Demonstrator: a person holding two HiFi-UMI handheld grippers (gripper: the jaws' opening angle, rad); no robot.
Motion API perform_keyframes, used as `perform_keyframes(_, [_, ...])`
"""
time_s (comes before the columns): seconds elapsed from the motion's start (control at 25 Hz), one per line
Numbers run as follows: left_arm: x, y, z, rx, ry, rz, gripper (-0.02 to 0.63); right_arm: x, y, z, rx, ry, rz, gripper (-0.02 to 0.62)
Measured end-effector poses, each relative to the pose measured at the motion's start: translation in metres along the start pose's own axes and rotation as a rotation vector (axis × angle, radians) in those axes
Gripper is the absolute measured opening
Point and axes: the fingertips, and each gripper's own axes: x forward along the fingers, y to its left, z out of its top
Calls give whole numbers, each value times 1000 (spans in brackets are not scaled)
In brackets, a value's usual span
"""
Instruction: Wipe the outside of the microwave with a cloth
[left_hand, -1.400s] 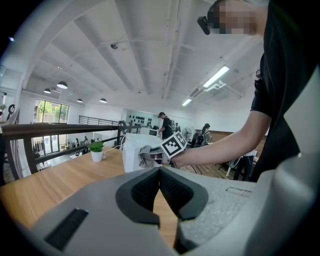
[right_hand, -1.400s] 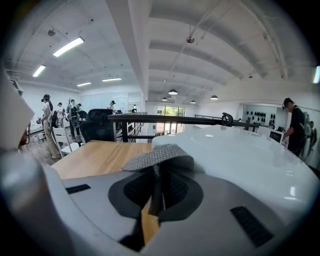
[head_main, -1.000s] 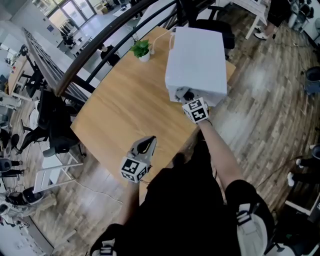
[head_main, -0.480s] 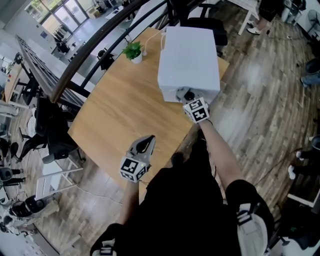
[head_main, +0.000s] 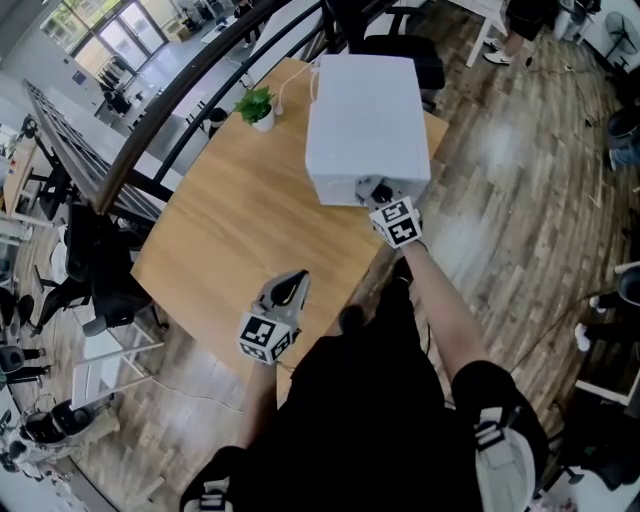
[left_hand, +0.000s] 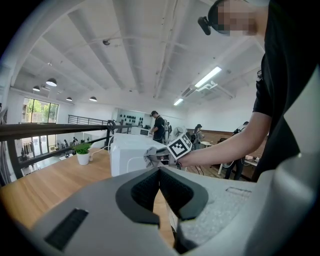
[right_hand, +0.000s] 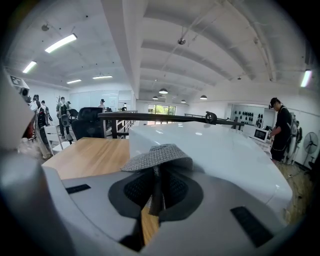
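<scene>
We look down on an open office loft with a plank floor (head_main: 520, 200) and a dark railing (head_main: 170, 110) running past the far left of a wooden bench (head_main: 230, 220). The white microwave (head_main: 365, 100) sits at the bench's far right corner.

The right gripper (head_main: 376, 193) has its jaws clamped on a grey mesh cloth (right_hand: 157, 156). The cloth folds over the jaw tips and is pressed to the near upper edge of the microwave. The left gripper (head_main: 291, 288) hangs low over the near edge of the bench, well apart from the microwave. Its jaws are closed together with nothing between them.

We judge the wiping to be under way, with the cloth in contact at the near top edge. No surface shows a wet track or a mark, so we cannot tell how much of the casing is done. The broad top, the two sides and the far face all look like work still to be covered.

As for containers, a small white pot (head_main: 264, 122) at the far edge of the bench holds a green plant. The microwave's cavity is not shown in any view, so we cannot tell what it holds or whether the door is closed.
</scene>
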Motion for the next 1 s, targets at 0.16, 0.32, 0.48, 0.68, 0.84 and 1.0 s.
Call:
perform_keyframes(0.16, [5,-2,1,6,-3,-9,2,-8,-10,-6,21,2,-11,17])
perform_keyframes(0.32, [8,-3,3,6,-6,-11,2,-15,-18,-10,12,8,-20,18])
perform_keyframes(0.48, [10,-3,2,4,-7,-8,2,-23,-26,-14,2,13,-27,18])
perform_keyframes(0.68, [15,-3,2,5,-11,-9,2,-34,-38,-20,-12,18,-38,18])
perform_keyframes(0.84, [20,-6,3,-4,-4,-12,2,-43,-47,-24,-8,23,-49,18])
perform_keyframes(1.0, [24,-9,3,-1,-2,-18,2,-51,-55,-30,0,27,-63,18])
